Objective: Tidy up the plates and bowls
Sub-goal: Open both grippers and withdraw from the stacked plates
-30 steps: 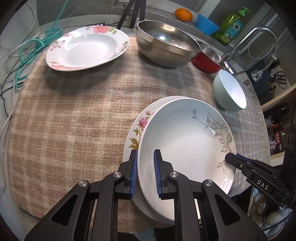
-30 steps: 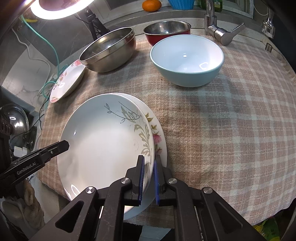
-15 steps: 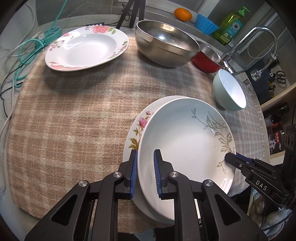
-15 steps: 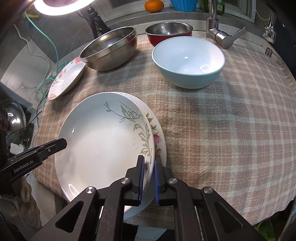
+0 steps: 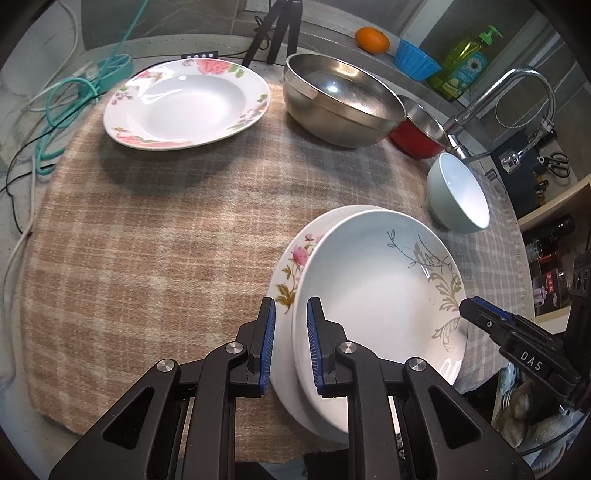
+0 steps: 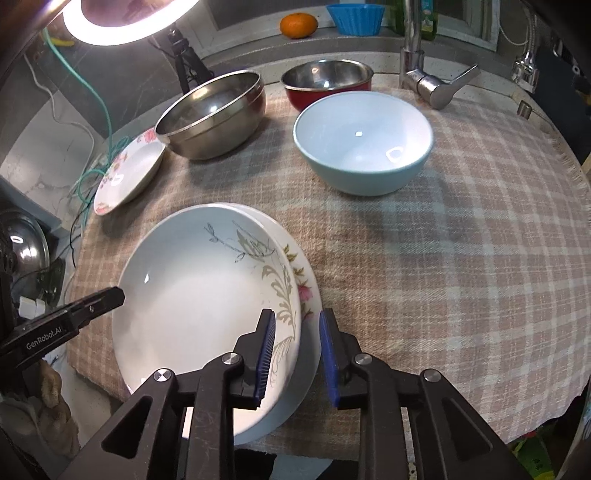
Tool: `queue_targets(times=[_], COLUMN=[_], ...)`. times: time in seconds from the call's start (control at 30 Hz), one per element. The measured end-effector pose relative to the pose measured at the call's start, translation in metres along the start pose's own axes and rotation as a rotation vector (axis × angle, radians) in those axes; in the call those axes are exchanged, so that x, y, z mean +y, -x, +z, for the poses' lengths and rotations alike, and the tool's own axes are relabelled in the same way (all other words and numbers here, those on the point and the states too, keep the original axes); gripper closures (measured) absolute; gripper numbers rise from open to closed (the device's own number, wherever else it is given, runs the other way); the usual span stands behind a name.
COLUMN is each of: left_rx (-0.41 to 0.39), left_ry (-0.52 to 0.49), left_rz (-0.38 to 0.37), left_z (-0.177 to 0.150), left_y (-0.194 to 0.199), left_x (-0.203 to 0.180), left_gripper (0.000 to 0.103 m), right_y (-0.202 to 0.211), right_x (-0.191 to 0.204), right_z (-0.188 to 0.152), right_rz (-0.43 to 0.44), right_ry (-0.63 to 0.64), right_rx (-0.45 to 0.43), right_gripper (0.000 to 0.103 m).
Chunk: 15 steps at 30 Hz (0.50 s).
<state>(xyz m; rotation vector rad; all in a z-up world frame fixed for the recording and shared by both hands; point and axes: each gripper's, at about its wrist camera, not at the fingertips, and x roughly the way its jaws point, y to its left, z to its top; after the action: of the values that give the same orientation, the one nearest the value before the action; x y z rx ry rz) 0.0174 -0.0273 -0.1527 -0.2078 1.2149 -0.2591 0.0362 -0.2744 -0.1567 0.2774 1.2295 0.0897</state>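
A white plate with a grey leaf print [image 5: 380, 291] [image 6: 199, 291] lies stacked on a rose-print plate [image 5: 291, 266] [image 6: 306, 291] at the near edge of the checked cloth. My left gripper [image 5: 290, 345] is shut on the near rims of both plates. My right gripper [image 6: 297, 356] stands open astride the opposite rims, touching neither clearly. A second rose-print plate [image 5: 184, 105] [image 6: 127, 173] lies at the far left. A light blue bowl [image 5: 458, 192] [image 6: 364, 142], a large steel bowl [image 5: 341, 103] [image 6: 214, 114] and a red bowl [image 5: 417, 129] [image 6: 327, 81] stand at the back.
The checked cloth [image 5: 147, 240] [image 6: 461, 258] covers the round table. A tap [image 5: 498, 96] [image 6: 424, 74], an orange [image 6: 298, 25], a blue cup [image 6: 354, 16] and a soap bottle [image 5: 463, 66] stand behind. Cables [image 5: 55, 110] lie at the left edge.
My right gripper has opened and let go of the plate rims. The stacked plates sit lower on the cloth. My left gripper still holds its side.
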Motion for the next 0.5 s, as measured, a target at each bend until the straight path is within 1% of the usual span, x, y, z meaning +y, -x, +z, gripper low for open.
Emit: queue_targets(times=[0.1, 0.2, 0.37, 0.5], left_rx=[-0.009, -0.016, -0.032, -0.046], left_ry=[0.01, 0.017, 0.032, 0.048], left_rz=[-0.003, -0.004, -0.003, 0.002], left_z=[0.003, 0.006, 0.013, 0.021], left_y=[0.004, 0.006, 0.013, 0.018], left_x=[0.005, 0.01, 0.023, 0.038], left_gripper=[0.087, 0.087, 0.087, 0.087], right_y=[0.006, 0.011, 0.016, 0.021], right_x=[-0.002, 0.003, 0.024, 0.047], right_z=[0.005, 0.009, 0.013, 0.019], right_rz=[0.005, 0.009, 0.018, 0.046], right_ry=[-0.024, -0.018, 0.031, 0.076], right_rx=[-0.026, -0.049, -0.087, -0.129], right_gripper=[0.081, 0.081, 0.081, 0.081])
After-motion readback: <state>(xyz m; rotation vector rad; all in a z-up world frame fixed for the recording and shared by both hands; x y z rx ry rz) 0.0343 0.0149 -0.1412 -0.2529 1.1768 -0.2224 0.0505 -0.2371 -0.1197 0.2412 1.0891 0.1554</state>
